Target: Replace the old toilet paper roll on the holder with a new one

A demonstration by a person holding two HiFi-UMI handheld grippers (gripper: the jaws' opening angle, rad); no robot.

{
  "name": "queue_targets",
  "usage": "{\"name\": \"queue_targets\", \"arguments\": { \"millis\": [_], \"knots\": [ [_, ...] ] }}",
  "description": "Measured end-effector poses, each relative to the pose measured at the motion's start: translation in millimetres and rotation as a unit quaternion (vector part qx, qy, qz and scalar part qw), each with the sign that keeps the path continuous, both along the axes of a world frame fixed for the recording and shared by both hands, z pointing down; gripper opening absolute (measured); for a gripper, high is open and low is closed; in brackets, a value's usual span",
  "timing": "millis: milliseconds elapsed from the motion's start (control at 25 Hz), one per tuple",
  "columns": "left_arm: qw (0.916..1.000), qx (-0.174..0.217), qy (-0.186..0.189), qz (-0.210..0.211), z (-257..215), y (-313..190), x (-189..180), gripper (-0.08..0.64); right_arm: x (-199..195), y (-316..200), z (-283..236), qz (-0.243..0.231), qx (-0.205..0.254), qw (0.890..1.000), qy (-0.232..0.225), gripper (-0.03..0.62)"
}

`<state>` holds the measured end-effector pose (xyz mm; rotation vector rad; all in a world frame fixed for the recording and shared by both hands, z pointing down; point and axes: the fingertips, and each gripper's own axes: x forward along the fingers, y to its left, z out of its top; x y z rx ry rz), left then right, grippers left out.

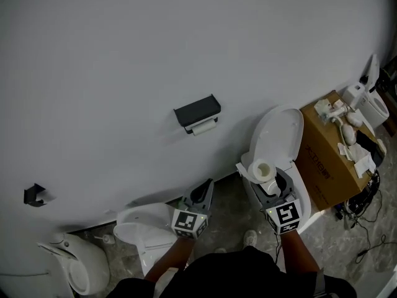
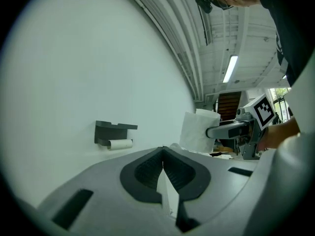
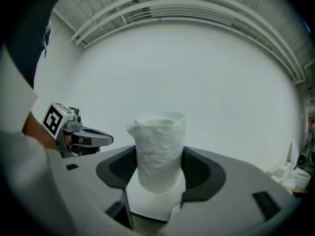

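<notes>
Clamping the white, upright new toilet-paper roll in the right gripper, below and right of the dark grey wall holder. Holding the left gripper clenched empty, nearer, directly beneath the holder, facing the nearly spent old roll lying horizontal along the wall.

The right claw grips a white, wrinkled toilet paper roll that stands upright between its dark ribbed pads. The pads press on both its sides, and the roll's open cream core faces up. Ahead and to the claw's left, the grey left claw points rightward with its jaws together, its black-and-white marker cube behind it. A plain white wall lies beyond.
</notes>
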<state>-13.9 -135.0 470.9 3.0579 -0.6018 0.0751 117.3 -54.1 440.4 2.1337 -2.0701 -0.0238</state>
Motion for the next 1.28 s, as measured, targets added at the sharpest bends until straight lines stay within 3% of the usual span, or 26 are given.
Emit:
{"name": "queue_targets", "arguments": {
  "millis": [360,880,1200,1280],
  "knots": [
    [0.9967,0.010,-0.026,-0.077,14,-27,11,0.003,27,-43,-3,-0.069,0.007,0.997,-0.030,0.268],
    [0.9838,0.019,-0.049,-0.171,25,-23,19,0.003,46,-67,19,-0.163,-0.010,0.986,-0.023,0.268],
    [0.9729,0.060,-0.086,-0.206,26,-34,26,0.010,51,-76,30,-0.188,-0.012,0.981,-0.031,0.268],
    [0.9699,0.081,-0.107,-0.203,26,-42,31,0.079,49,-81,33,-0.195,-0.014,0.980,-0.034,0.268]
  ]
}}
